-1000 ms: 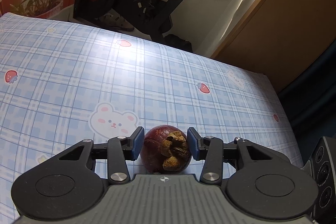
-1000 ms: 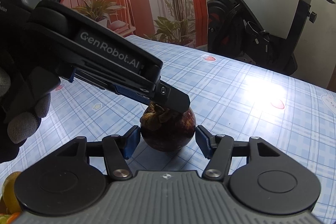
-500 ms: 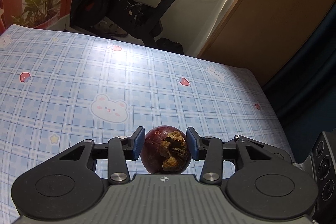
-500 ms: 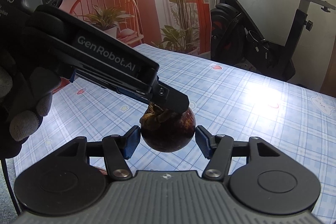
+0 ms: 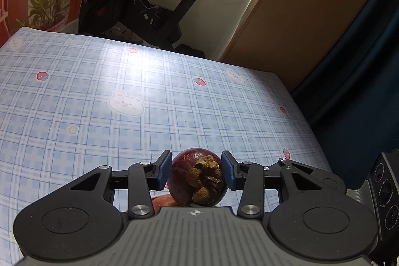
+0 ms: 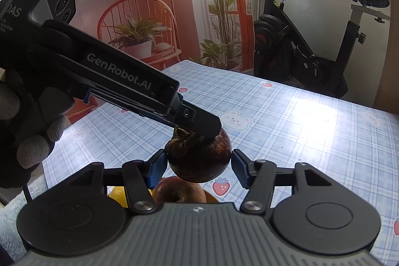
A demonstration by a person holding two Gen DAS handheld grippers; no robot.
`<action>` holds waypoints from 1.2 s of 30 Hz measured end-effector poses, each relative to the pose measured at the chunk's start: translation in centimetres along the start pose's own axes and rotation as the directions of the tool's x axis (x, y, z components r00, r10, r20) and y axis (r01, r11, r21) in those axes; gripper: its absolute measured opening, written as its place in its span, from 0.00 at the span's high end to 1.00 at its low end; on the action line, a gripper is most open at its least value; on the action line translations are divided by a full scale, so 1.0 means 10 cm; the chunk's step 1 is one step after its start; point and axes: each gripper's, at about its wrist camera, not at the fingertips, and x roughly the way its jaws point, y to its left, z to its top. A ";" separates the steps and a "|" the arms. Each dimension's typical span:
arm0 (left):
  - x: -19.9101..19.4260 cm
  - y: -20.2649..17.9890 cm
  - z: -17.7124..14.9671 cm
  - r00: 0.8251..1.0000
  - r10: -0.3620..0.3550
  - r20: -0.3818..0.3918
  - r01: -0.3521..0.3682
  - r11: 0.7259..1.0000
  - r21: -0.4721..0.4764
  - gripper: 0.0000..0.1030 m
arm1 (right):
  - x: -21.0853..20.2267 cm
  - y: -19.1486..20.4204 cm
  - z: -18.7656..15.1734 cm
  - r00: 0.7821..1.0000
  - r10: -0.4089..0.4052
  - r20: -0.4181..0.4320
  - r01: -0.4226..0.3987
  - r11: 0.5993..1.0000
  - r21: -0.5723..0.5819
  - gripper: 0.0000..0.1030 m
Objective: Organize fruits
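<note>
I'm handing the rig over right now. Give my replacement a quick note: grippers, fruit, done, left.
Left gripper: shut on the mangosteen, held up off the tablecloth.
Right gripper: open, its fingers flanking the same mangosteen; it does not look clamped.
Below the mangosteen: a reddish apple-like fruit and a yellow fruit, partly hidden by the gripper body.
Done: mangosteen picked up.
Left: set it down, probably with the other fruit; the container is not visible.
</note>
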 end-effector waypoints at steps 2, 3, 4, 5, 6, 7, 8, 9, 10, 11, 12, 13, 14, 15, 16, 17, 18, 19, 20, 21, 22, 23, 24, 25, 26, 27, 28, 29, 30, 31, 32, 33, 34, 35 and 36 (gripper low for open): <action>-0.03 -0.01 -0.05 1.000 -0.007 -0.003 0.007 1.000 -0.003 0.56 | -0.06 0.05 -0.04 1.000 -0.002 -0.002 0.002 1.000 0.001 0.42; -0.04 -0.02 -0.08 1.000 -0.010 -0.004 0.010 1.000 -0.004 0.56 | -0.09 0.07 -0.06 1.000 -0.003 -0.003 0.003 1.000 0.002 0.42; -0.06 -0.04 -0.11 1.000 -0.013 -0.005 0.013 1.000 -0.002 0.56 | -0.13 0.10 -0.08 1.000 -0.005 -0.003 0.005 1.000 0.001 0.42; -0.08 -0.06 -0.13 1.000 -0.014 -0.006 0.014 1.000 0.002 0.56 | -0.16 0.12 -0.10 1.000 -0.005 -0.003 0.005 1.000 0.001 0.42; -0.09 -0.08 -0.15 1.000 -0.015 -0.006 0.015 1.000 0.006 0.56 | -0.18 0.13 -0.11 1.000 -0.005 -0.004 0.005 1.000 0.002 0.42; -0.09 -0.09 -0.17 1.000 -0.014 -0.008 0.014 1.000 0.011 0.56 | -0.21 0.14 -0.13 1.000 -0.004 -0.007 0.004 1.000 0.004 0.42; -0.09 -0.11 -0.19 1.000 -0.013 -0.011 0.013 1.000 0.015 0.56 | -0.23 0.13 -0.15 1.000 -0.003 -0.011 0.003 1.000 0.006 0.42; -0.10 -0.13 -0.23 1.000 -0.013 -0.016 0.013 1.000 0.020 0.56 | -0.25 0.14 -0.17 1.000 -0.003 -0.016 0.003 1.000 0.007 0.42; -0.10 -0.14 -0.27 1.000 -0.015 -0.021 0.015 1.000 0.022 0.56 | -0.27 0.16 -0.19 1.000 -0.004 -0.021 0.004 1.000 0.007 0.42; -0.10 -0.14 -0.28 1.000 -0.016 -0.024 0.016 1.000 0.024 0.56 | -0.28 0.16 -0.20 1.000 -0.005 -0.025 0.005 1.000 0.009 0.42; -0.10 -0.15 -0.30 0.999 -0.016 -0.029 0.017 1.000 0.026 0.56 | -0.29 0.17 -0.22 1.000 -0.005 -0.029 0.005 1.000 0.011 0.42; -0.12 -0.16 -0.34 0.999 -0.017 -0.035 0.018 0.999 0.030 0.56 | -0.30 0.18 -0.24 0.999 -0.004 -0.033 0.004 1.000 0.016 0.43; -0.12 -0.17 -0.35 0.999 -0.016 -0.040 0.018 0.999 0.034 0.56 | -0.31 0.18 -0.26 0.999 -0.002 -0.037 0.003 1.000 0.020 0.43; -0.11 -0.17 -0.37 0.999 -0.015 -0.046 0.017 0.999 0.038 0.56 | -0.33 0.19 -0.28 0.999 0.000 -0.039 0.001 1.000 0.024 0.43; -0.12 -0.18 -0.39 0.999 -0.013 -0.050 0.016 0.999 0.042 0.56 | -0.33 0.19 -0.30 0.999 0.002 -0.041 -0.001 1.000 0.030 0.42; -0.12 -0.19 -0.42 0.998 -0.012 -0.054 0.014 0.999 0.047 0.56 | -0.34 0.19 -0.31 0.999 0.004 -0.043 -0.002 0.999 0.036 0.42; -0.12 -0.20 -0.45 0.998 -0.009 -0.060 0.012 0.999 0.052 0.56 | -0.34 0.19 -0.33 0.999 0.007 -0.045 -0.005 0.999 0.046 0.43; -0.11 -0.20 -0.46 0.998 -0.007 -0.064 0.010 0.999 0.052 0.56 | -0.33 0.18 -0.34 0.999 0.010 -0.046 -0.007 0.998 0.054 0.43; -0.10 -0.19 -0.47 0.998 -0.004 -0.068 0.008 0.999 0.050 0.56 | -0.33 0.18 -0.35 0.999 0.012 -0.048 -0.009 0.998 0.060 0.42; -0.09 -0.18 -0.49 0.997 -0.001 -0.072 0.004 0.999 0.048 0.56 | -0.32 0.18 -0.36 0.999 0.015 -0.051 -0.012 0.998 0.065 0.42; -0.09 -0.18 -0.50 0.997 0.002 -0.075 0.001 0.999 0.046 0.56 | -0.32 0.17 -0.37 0.998 0.019 -0.053 -0.015 0.997 0.072 0.43; -0.10 -0.18 -0.51 0.997 0.004 -0.074 0.000 0.999 0.045 0.55 | -0.32 0.18 -0.38 0.998 0.020 -0.051 -0.016 0.997 0.074 0.42; -0.11 -0.18 -0.52 0.997 0.004 -0.072 -0.001 0.999 0.047 0.55 | -0.32 0.18 -0.38 0.999 0.021 -0.048 -0.018 0.997 0.075 0.42; -0.11 -0.17 -0.52 0.998 0.004 -0.070 -0.001 0.999 0.047 0.55 | -0.33 0.17 -0.39 0.999 0.024 -0.047 -0.021 0.997 0.078 0.42; -0.11 -0.17 -0.52 0.998 0.003 -0.069 0.000 0.999 0.046 0.55 | -0.34 0.17 -0.39 0.999 0.026 -0.046 -0.022 0.996 0.082 0.42; -0.11 -0.18 -0.51 0.998 0.002 -0.068 0.001 0.999 0.045 0.55 | -0.34 0.16 -0.40 0.999 0.027 -0.046 -0.024 0.996 0.084 0.42; -0.11 -0.17 -0.51 0.998 0.000 -0.069 0.003 0.999 0.044 0.54 | -0.34 0.16 -0.40 0.999 0.028 -0.045 -0.025 0.996 0.084 0.42; -0.10 -0.17 -0.51 0.998 -0.004 -0.068 0.007 0.999 0.042 0.54 | -0.34 0.15 -0.40 0.998 0.030 -0.046 -0.026 0.996 0.085 0.42; -0.10 -0.17 -0.51 0.998 -0.007 -0.067 0.010 0.999 0.039 0.54 | -0.34 0.15 -0.41 0.998 0.030 -0.046 -0.026 0.996 0.089 0.42; -0.09 -0.18 -0.51 0.998 -0.011 -0.066 0.013 0.999 0.038 0.54 | -0.36 0.15 -0.43 0.999 0.030 -0.043 -0.026 0.995 0.094 0.42; -0.09 -0.18 -0.52 0.998 -0.013 -0.066 0.016 0.999 0.038 0.54 | -0.36 0.14 -0.43 0.999 0.031 -0.042 -0.027 0.995 0.098 0.42; -0.08 -0.18 -0.52 0.998 -0.014 -0.067 0.017 0.999 0.036 0.53 | -0.36 0.15 -0.44 0.999 0.031 -0.039 -0.027 0.995 0.100 0.42; -0.08 -0.17 -0.51 0.998 -0.017 -0.068 0.019 0.999 0.035 0.52 | -0.38 0.15 -0.45 0.999 0.029 -0.036 -0.026 0.995 0.098 0.42; -0.08 -0.17 -0.51 0.997 -0.020 -0.069 0.023 0.999 0.035 0.52 | -0.38 0.16 -0.45 0.999 0.025 -0.032 -0.022 0.996 0.092 0.41; -0.07 -0.16 -0.50 0.997 -0.021 -0.071 0.024 0.999 0.033 0.52 | -0.39 0.17 -0.46 0.999 0.021 -0.030 -0.019 0.996 0.086 0.41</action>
